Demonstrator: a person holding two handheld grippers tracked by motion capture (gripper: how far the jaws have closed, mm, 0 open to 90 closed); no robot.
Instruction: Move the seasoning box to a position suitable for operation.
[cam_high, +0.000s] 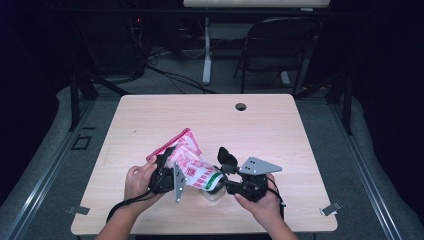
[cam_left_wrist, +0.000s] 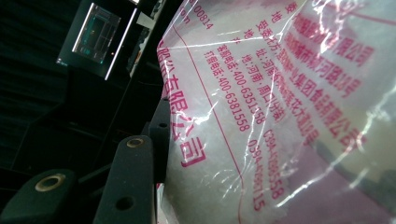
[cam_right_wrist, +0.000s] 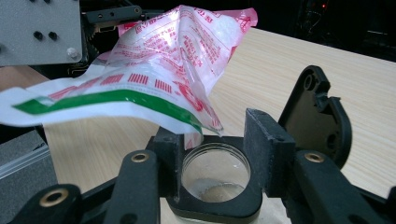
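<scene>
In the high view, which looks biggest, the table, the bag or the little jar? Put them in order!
Biggest to smallest:
1. The wooden table, far the biggest.
2. The red-and-white plastic bag, tipped over the jar.
3. The clear jar, mostly hidden under the bag and right gripper, so only a bit shows.

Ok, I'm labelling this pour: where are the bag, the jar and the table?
bag (cam_right_wrist: 154, 60), right gripper view, crinkled printed side.
jar (cam_right_wrist: 215, 173), right gripper view, open mouth.
table (cam_high: 270, 125), high view, bare wooden top.

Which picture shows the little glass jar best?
The right gripper view: the glass jar sits close up between its jaws, mouth open under the plastic bag. The high view shows a glimpse; the left gripper view has bag.
</scene>
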